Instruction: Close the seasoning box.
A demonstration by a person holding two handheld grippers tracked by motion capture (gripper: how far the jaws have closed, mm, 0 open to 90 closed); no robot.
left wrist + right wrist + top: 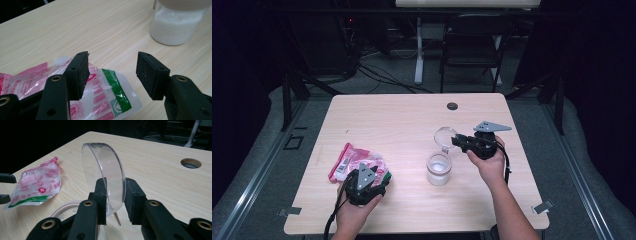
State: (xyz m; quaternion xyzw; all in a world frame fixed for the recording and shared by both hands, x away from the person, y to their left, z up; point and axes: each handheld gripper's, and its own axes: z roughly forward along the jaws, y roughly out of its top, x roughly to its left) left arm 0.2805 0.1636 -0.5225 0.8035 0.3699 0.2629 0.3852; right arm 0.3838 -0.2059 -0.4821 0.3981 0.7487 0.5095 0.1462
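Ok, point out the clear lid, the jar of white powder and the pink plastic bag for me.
clear lid (pixel 107 170), right gripper view, on its curved transparent wall above the jaws.
jar of white powder (pixel 438 170), high view, on its glass side.
pink plastic bag (pixel 346 159), high view, on its pink printed left part.

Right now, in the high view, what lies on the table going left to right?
Bag → left gripper → jar → lid → right gripper
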